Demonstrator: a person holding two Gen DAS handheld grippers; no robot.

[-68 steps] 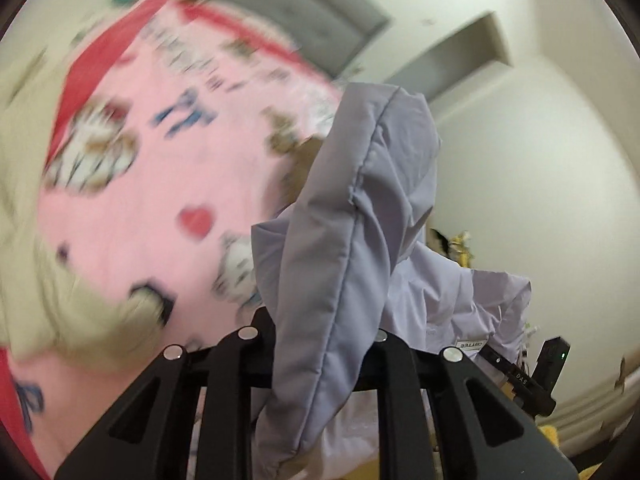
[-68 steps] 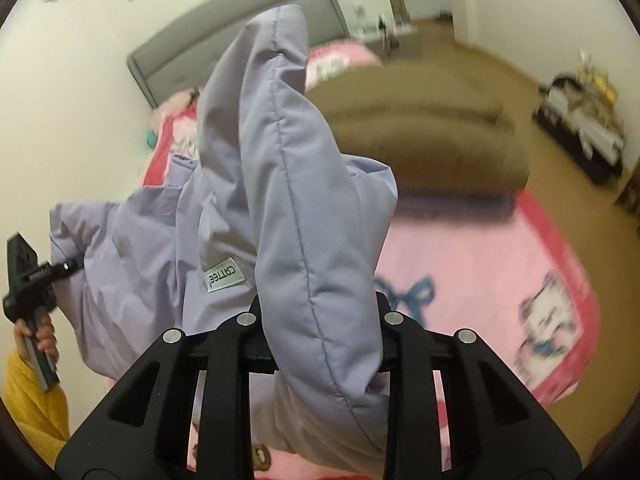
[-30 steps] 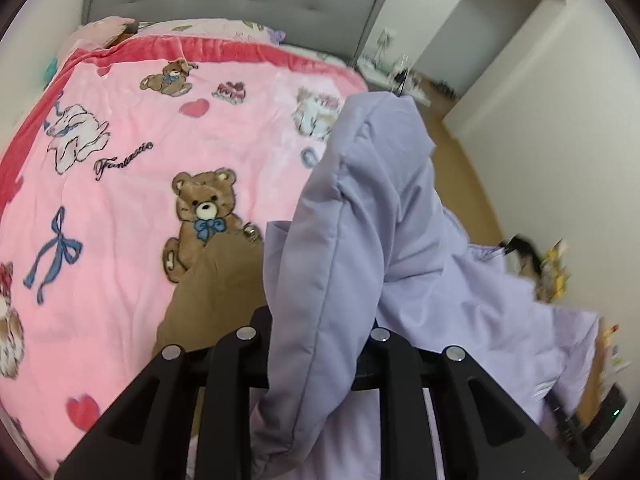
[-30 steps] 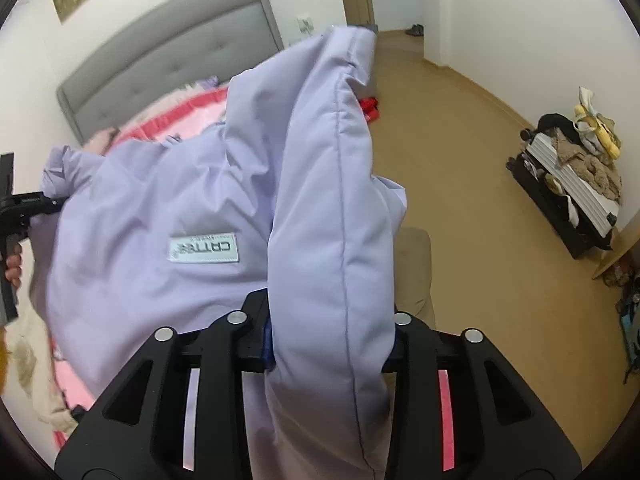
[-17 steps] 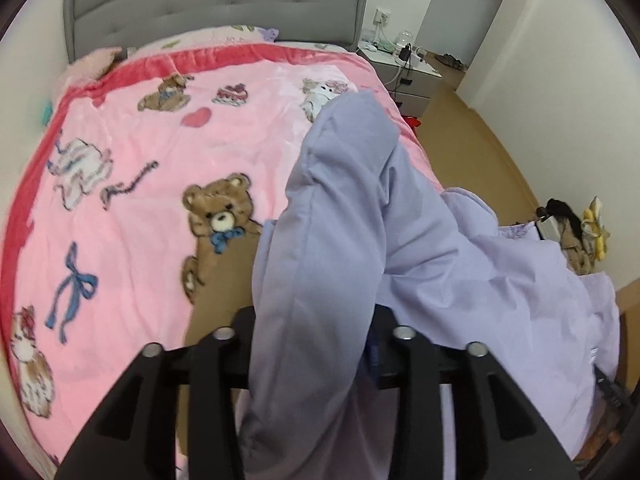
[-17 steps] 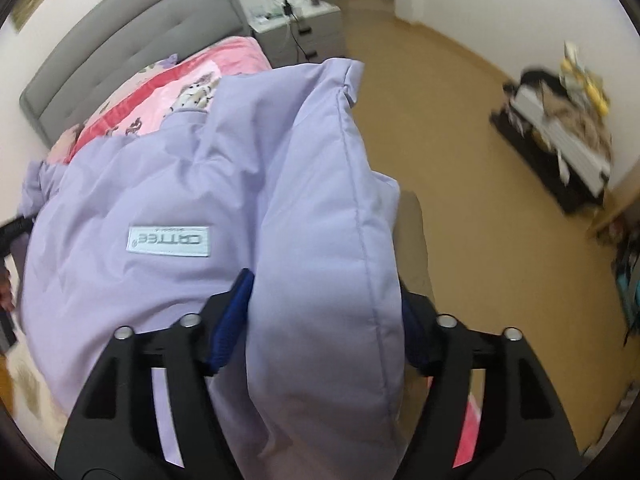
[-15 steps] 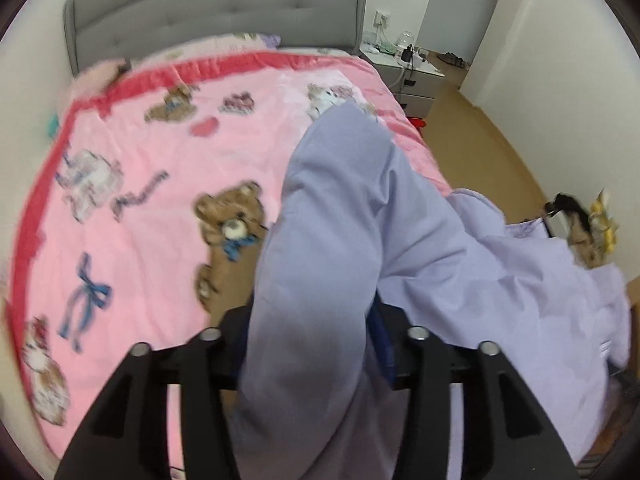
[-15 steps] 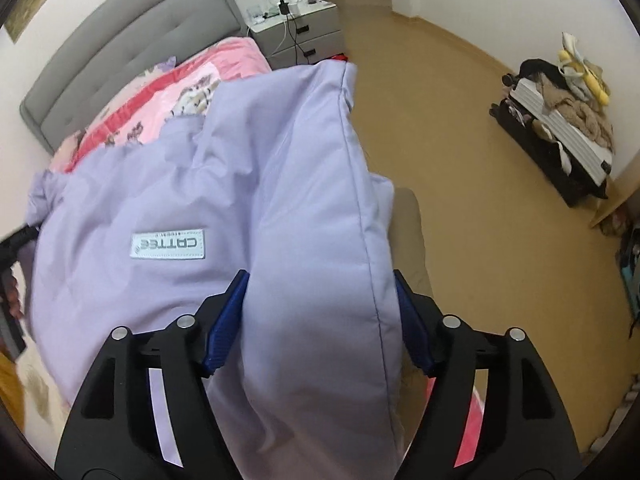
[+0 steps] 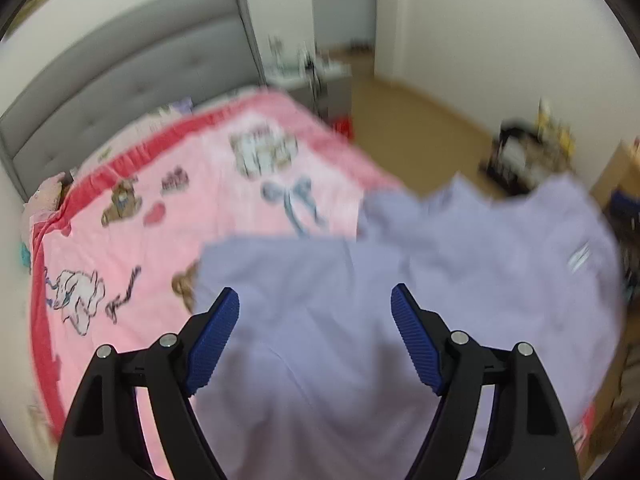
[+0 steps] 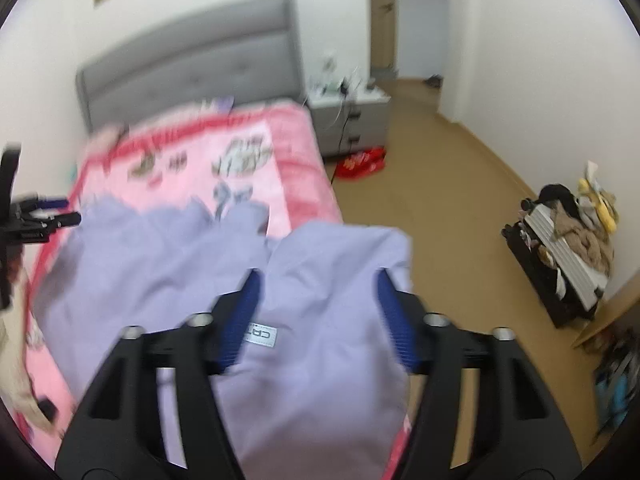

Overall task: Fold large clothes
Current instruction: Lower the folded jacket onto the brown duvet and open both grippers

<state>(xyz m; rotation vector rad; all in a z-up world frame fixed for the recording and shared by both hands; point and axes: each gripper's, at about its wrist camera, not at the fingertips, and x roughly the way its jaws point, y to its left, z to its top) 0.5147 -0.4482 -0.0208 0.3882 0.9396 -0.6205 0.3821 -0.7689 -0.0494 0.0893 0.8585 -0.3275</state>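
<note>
A lavender padded jacket (image 9: 320, 360) lies spread on the pink cartoon blanket (image 9: 180, 208) of the bed. My left gripper (image 9: 314, 292) hovers above it, its jaws opening; the blue pads (image 9: 216, 332) touch no cloth. In the right wrist view the jacket (image 10: 320, 392) shows its white label (image 10: 262, 334) beneath my right gripper (image 10: 318, 276). That gripper's jaws are closing, and its pads (image 10: 394, 320) stand apart with no fabric pressed between them. The left gripper (image 10: 40, 218) also shows at the far left of that view. Both views are blurred.
A grey padded headboard (image 10: 188, 64) backs the bed. A nightstand (image 10: 352, 116) and a red bag (image 10: 360, 166) stand past the bed's right side. A rack piled with clothes (image 10: 568, 252) stands on the wooden floor (image 10: 440, 208). A beige garment (image 10: 24, 396) lies at the bed's left.
Both grippers have let go of the jacket folds they were gripping. The jacket has dropped flat onto the bed, and both grippers have lifted away from it.
</note>
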